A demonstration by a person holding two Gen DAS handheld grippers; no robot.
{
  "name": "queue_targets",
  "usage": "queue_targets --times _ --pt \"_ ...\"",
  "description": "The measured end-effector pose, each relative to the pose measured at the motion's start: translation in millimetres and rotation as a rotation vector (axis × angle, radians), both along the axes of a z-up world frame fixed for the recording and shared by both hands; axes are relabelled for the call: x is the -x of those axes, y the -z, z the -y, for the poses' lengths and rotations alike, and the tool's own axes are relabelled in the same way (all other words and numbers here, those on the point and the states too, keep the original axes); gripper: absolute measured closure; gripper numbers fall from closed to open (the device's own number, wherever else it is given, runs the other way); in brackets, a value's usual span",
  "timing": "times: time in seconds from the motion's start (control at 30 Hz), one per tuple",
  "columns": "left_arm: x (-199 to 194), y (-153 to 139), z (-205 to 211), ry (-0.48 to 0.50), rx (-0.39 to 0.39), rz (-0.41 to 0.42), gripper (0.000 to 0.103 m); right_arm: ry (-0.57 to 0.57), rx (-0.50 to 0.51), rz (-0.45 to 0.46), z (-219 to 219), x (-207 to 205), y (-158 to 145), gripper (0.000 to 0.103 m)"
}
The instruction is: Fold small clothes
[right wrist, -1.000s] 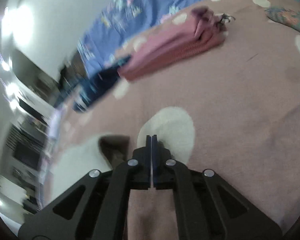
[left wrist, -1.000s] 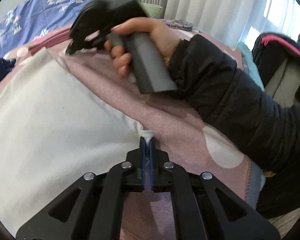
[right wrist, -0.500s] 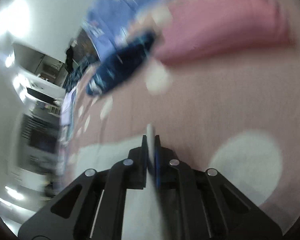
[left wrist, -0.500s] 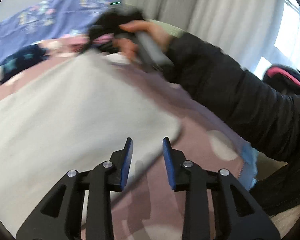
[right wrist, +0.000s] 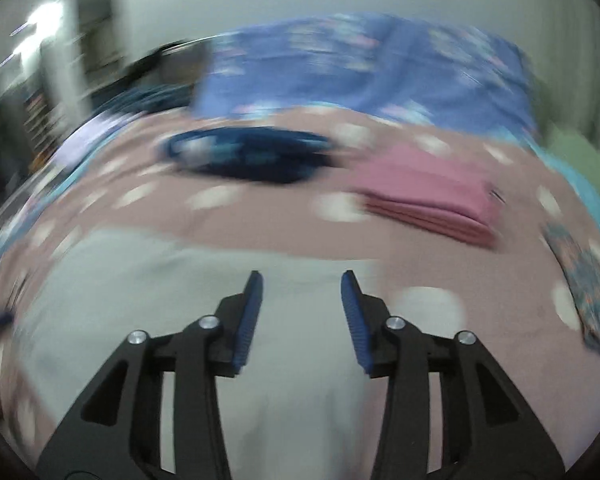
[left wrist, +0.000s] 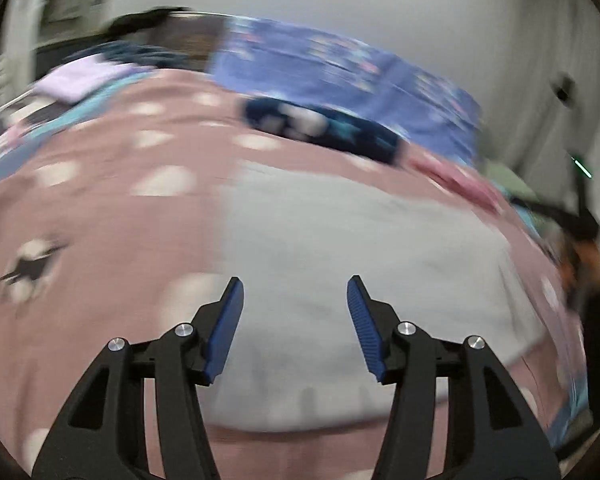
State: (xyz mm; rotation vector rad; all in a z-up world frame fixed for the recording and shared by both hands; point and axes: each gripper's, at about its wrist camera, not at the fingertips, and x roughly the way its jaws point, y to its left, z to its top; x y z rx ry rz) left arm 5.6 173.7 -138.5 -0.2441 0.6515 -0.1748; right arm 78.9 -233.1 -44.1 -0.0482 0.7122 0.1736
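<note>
Since the white garment [left wrist: 360, 248] is laid flat on the bed [left wrist: 100, 220], it has just been released: left hand-held gripper [left wrist: 296, 312] and right hand-held gripper [right wrist: 302, 308] have been opening, nothing between them.

Both wrist cameras look down, close, across the same bed [left wrist: 100, 220]; the blurred white garment [left wrist: 360, 248] seems shared.

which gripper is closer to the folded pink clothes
Right. From the right gripper the folded pink clothes lie just ahead, a little to the right, past the white garment. From the left gripper the pink pile sits far off at the garment's far right corner.
</note>
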Motion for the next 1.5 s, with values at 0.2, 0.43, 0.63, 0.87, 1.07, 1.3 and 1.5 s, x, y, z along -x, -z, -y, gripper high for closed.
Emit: queue_targets --times 0.2,0.43,0.63,0.87,1.07,1.3,1.5 --pt "24 -6 -55 -0.090 0.048 0.043 0.050 -0.466 0.146 0.049 -187 89 28 0.057" --pt "32 15 -37 0.153 0.090 0.001 0.087 -0.678 0.266 0.070 -288 140 60 0.050" --pt "18 36 -25 0.246 0.091 -0.071 0.054 -0.604 0.262 0.026 -285 135 65 0.043" --pt "25 8 -35 0.256 0.193 0.036 0.100 -0.536 0.266 -0.005 -274 127 67 0.041" --pt "25 49 -37 0.202 0.100 -0.121 0.101 -0.607 0.289 0.013 -296 141 75 0.036" --pt "25 40 -64 0.122 0.161 -0.086 0.074 -0.634 0.395 0.043 -328 147 95 0.036" --pt "-32 31 -69 0.191 0.221 -0.105 0.051 -0.620 0.474 0.066 -359 137 107 0.040"
